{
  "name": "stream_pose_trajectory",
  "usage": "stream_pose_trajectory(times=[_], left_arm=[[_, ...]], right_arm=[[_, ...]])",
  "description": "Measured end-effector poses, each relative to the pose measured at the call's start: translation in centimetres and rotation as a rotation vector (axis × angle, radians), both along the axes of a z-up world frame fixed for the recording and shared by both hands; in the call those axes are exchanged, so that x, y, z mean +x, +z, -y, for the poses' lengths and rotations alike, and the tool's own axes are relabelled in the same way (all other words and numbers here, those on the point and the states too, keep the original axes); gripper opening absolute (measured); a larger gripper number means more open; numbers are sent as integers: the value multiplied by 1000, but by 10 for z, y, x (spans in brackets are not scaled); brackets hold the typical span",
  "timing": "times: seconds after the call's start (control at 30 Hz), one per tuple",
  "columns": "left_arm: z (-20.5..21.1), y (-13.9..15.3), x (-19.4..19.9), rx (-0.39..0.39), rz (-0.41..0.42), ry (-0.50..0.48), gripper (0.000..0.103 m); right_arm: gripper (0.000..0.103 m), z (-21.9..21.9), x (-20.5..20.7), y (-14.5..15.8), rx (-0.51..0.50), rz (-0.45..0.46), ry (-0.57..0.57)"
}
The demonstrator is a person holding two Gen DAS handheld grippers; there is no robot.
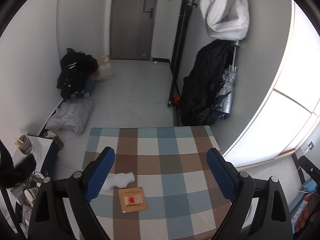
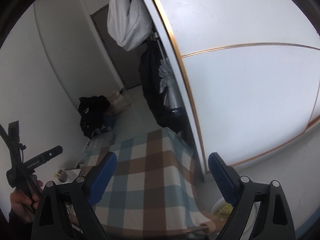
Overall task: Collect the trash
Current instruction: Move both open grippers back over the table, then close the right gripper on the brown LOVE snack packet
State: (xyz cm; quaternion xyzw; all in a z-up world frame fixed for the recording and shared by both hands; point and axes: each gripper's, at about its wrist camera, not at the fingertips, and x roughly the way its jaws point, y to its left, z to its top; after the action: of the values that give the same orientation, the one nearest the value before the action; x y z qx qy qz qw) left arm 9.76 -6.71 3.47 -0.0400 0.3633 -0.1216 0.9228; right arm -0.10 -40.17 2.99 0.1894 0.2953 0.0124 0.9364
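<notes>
**Two scraps of litter on a checked table, both tongs empty**

Two small pieces of trash lie on the near left part of a table covered with a brown, blue and white checked cloth [image 1: 160,150]. One is a crumpled white tissue [image 1: 118,181]. The other is a flat brown paper packet [image 1: 132,199] with a red mark in its middle, just beside the tissue, with one corner touching or nearly touching it.

The left tongs [image 1: 161,158] hang above the table, tilted down toward it. Their blue-padded jaws stand wide apart with nothing between them. The tissue sits just beside the left pad in the left wrist view, not touched.

The right tongs [image 2: 162,164] are likewise spread wide and grip nothing. They point over the right side of the same cloth, near a white wardrobe door with a thin gold trim [image 2: 250,90]. A hand [image 2: 22,204] at the lower left of that view holds the handle of the other tool.

Beyond the table, on the pale tiled floor, black clothing [image 1: 77,72] and a grey plastic bag [image 1: 71,116] lie along the left wall. A dark coat [image 1: 204,86] and a silver folded umbrella [image 1: 227,92] hang at the right, below a white bag [image 1: 225,14].
</notes>
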Motion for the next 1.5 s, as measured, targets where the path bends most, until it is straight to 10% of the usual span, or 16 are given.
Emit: stream_pose_trajectory(times=[0.43, 1.23, 1.5], left_arm=[[-106, -36, 12, 40, 13, 267, 100], [-198, -64, 32, -109, -109, 361, 100], [-198, -69, 35, -114, -141, 365, 100]], right_arm=[[94, -144, 47, -43, -87, -89, 208], [90, -320, 131, -192, -298, -429, 372], [64, -327, 119, -191, -394, -350, 366]])
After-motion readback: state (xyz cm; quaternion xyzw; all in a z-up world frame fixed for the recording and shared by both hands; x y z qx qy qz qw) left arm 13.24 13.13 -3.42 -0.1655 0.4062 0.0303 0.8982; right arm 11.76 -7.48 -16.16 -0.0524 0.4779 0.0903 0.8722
